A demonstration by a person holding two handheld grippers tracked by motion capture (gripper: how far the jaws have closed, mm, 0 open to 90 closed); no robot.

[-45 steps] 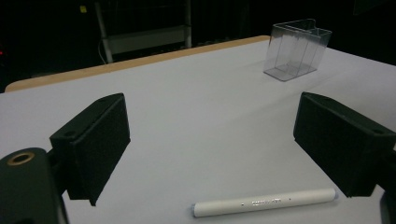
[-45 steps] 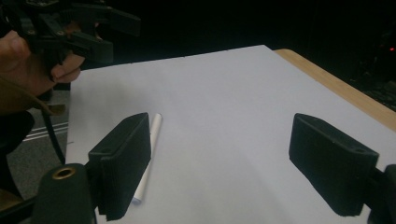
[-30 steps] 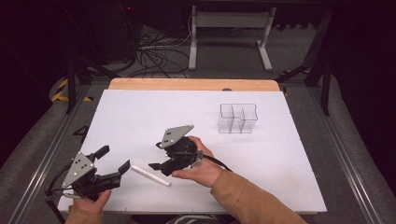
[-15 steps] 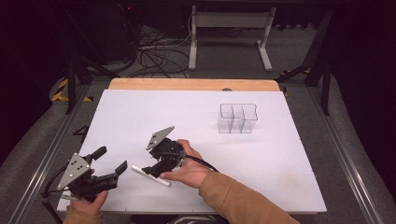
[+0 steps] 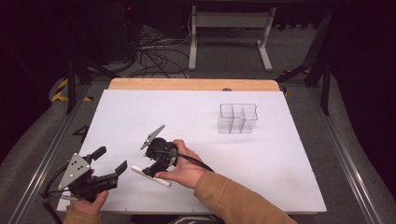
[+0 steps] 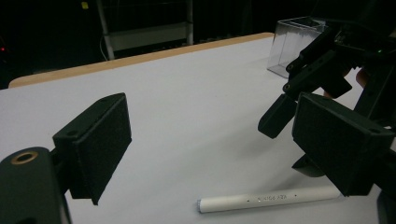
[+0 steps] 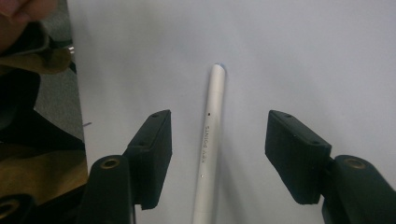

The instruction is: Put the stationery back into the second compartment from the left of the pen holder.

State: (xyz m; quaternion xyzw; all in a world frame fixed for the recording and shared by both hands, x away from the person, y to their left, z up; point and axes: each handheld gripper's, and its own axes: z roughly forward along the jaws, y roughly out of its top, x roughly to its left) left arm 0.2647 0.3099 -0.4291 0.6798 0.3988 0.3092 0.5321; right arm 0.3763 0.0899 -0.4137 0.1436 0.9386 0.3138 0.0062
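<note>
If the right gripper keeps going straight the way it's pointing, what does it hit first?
Most likely the white pen: the right gripper points down at it, open jaws on either side, not touching. Under it lies the white table.

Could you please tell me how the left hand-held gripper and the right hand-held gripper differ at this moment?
The right hand-held gripper is down over the white pen, jaws on either side of it without touching and just closing in; the left hand-held gripper has nothing between its wide-open jaws. The right one points steeply down at the table; the left one lies nearly level by the near left corner. Both are black, two-jawed and held in a hand.
</note>
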